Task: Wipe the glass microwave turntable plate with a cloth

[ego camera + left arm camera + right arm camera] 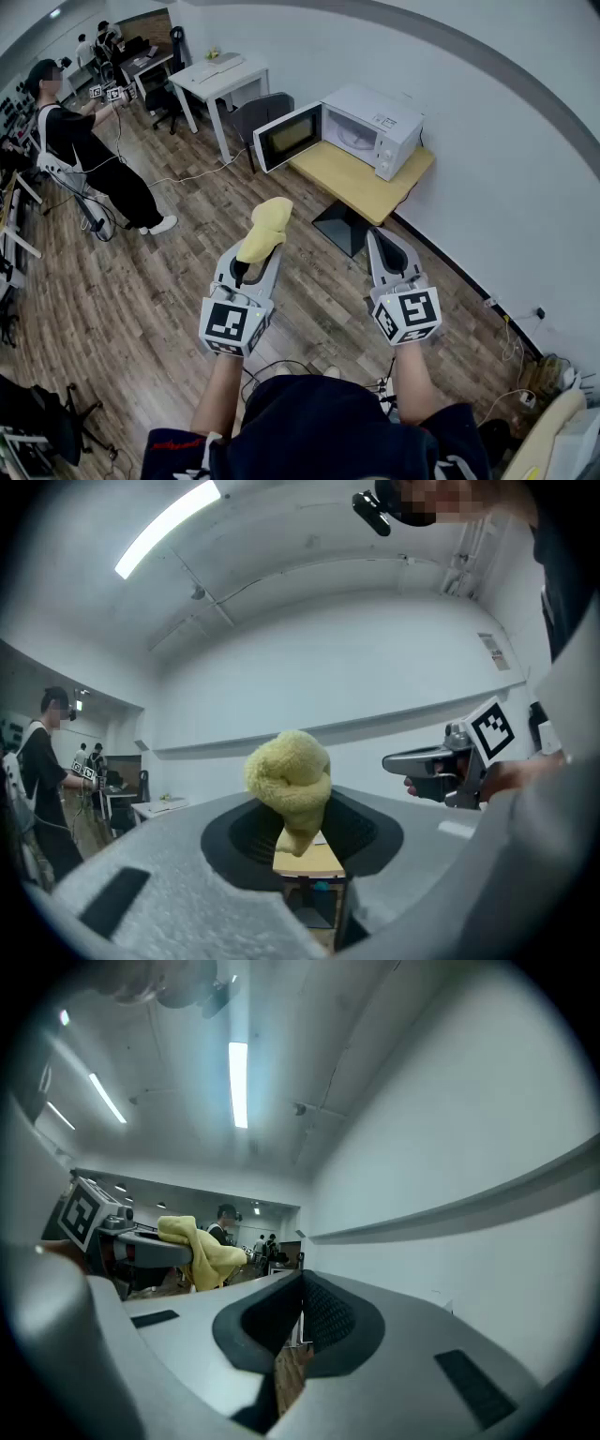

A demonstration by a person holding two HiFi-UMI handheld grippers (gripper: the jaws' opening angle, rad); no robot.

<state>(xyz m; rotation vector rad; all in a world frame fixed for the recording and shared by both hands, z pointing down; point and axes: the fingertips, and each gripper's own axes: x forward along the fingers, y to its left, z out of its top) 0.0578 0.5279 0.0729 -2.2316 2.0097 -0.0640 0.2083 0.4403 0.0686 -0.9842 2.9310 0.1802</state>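
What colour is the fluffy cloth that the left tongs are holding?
Pale yellow. The cloth shows best in the left gripper view.

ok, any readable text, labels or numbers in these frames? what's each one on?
No text can be read in any view.
Microwave: small print near its controls, too small to read.
Paper label on the wall: too small and blurred to read.
Left marker cube and right marker cube: black-and-white square patterns only, no letters.
Yellow cloth: no print.
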